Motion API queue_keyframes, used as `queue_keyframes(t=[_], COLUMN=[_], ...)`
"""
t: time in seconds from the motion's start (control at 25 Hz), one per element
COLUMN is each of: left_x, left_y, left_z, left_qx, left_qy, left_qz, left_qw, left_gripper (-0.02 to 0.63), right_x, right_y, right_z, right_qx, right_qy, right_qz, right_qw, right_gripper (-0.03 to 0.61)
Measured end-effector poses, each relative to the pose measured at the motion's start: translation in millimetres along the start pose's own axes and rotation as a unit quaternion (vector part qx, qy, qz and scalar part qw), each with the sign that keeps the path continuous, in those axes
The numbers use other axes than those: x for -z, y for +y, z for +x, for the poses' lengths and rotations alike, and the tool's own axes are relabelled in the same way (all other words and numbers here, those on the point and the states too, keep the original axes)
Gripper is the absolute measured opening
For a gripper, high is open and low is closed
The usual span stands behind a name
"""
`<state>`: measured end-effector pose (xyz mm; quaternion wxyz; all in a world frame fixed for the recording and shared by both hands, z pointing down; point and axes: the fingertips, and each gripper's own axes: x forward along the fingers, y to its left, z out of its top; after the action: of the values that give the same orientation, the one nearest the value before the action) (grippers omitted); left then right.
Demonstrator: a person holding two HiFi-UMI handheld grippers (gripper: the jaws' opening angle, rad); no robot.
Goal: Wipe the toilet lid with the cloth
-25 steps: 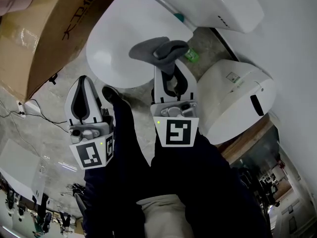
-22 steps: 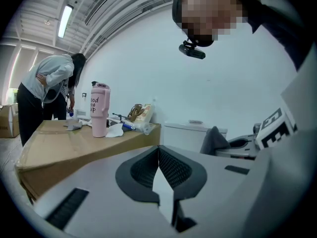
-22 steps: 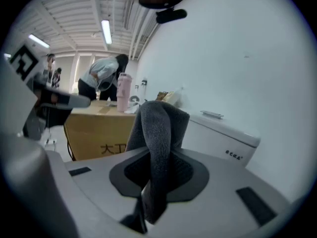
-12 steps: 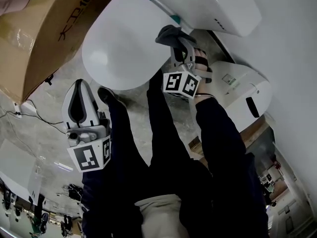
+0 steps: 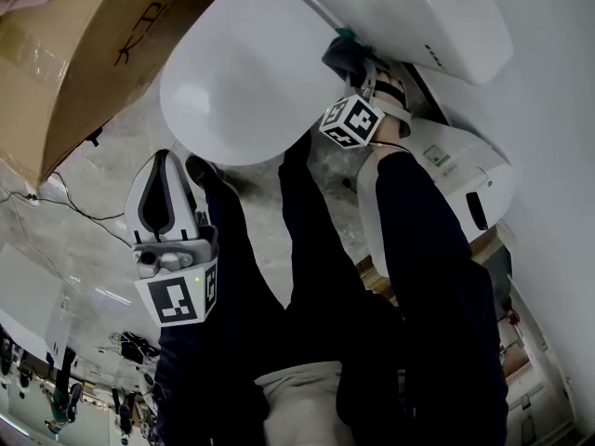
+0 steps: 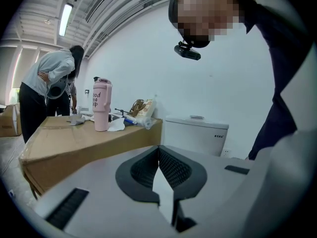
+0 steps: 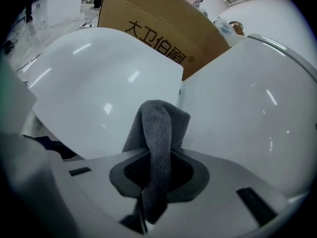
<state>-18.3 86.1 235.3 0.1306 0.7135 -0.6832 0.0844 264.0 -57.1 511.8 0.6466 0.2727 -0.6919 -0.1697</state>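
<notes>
Only the right gripper view shows the right claw [image 7: 157,170] clamping the grey cloth [image 7: 157,128] beside the toilet lid [image 7: 99,93]. The left claw [image 6: 159,167] is closed and empty. Whether the cloth touches the lid is unclear.

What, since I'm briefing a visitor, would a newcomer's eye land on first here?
The grey cloth pinched in the right gripper, up at the rear edge of the glossy white toilet lid. Next, the left gripper, shut and empty, held low beside the person's dark trousers, and the big cardboard box left of the lid.
</notes>
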Motion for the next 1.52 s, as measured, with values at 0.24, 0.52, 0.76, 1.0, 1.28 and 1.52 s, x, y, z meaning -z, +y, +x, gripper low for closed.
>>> queue_keyframes(t=[0.24,0.52,0.76,1.0,1.28,1.52], left_x=[5,6,5,7,5,6], left_y=[3,-1,3,8,18,25], left_z=[0,0,-6,-10,-16,-17], left_qx=[0.001,0.027,0.051,0.061,0.061,0.053], left_qy=[0.002,0.003,0.004,0.001,-0.001,-0.003], left_qz=[-0.006,0.002,0.009,0.007,0.007,0.001], left_qw=[1.0,0.9996,0.9987,0.9981,0.9981,0.9986], left_gripper=[0.015,0.015,0.015,0.015,0.015,0.015], right_x=[-3,-12,-22,-36,-62,-81], right_y=[10,54,105,153,209,246], right_z=[-1,-19,-44,-70,-106,-129], right_qx=[0.005,-0.033,-0.067,-0.107,-0.154,-0.197], right_qy=[0.006,0.009,0.02,0.023,0.009,0.003], right_qz=[0.019,0.018,0.035,0.026,0.016,0.023], right_qw=[1.0,0.999,0.997,0.994,0.988,0.98], right_gripper=[0.064,0.064,0.064,0.064,0.066,0.066])
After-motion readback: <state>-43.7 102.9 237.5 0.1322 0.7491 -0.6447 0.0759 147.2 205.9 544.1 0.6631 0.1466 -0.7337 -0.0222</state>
